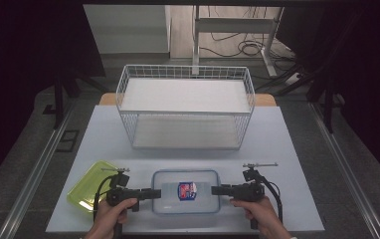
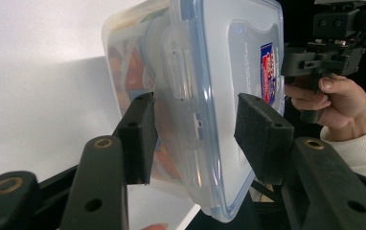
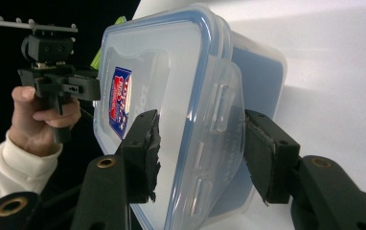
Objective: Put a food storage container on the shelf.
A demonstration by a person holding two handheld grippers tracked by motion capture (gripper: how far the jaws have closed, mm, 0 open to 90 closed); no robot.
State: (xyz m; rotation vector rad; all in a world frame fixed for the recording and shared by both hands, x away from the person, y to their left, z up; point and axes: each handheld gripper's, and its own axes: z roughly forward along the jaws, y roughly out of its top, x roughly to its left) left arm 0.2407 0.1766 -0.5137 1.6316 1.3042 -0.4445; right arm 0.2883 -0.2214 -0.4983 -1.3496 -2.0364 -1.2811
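A clear plastic container (image 1: 185,191) with a blue-sealed lid and a red-and-blue label lies flat near the table's front edge. My left gripper (image 1: 159,193) reaches in level at its left end, my right gripper (image 1: 214,189) at its right end. In the left gripper view the container (image 2: 205,72) end sits between my left gripper (image 2: 195,129) jaws; one pad is against the tub, the other stands off the lid. In the right gripper view the container (image 3: 171,96) latch end lies between my right gripper (image 3: 198,143) jaws, with a thin gap at the far pad (image 3: 267,158).
A white wire basket (image 1: 185,67) with two shelves stands behind the container, mid-table. A lime-green tray (image 1: 86,186) lies at the front left, just beside my left hand. The pale table (image 1: 277,149) has bare room at the right.
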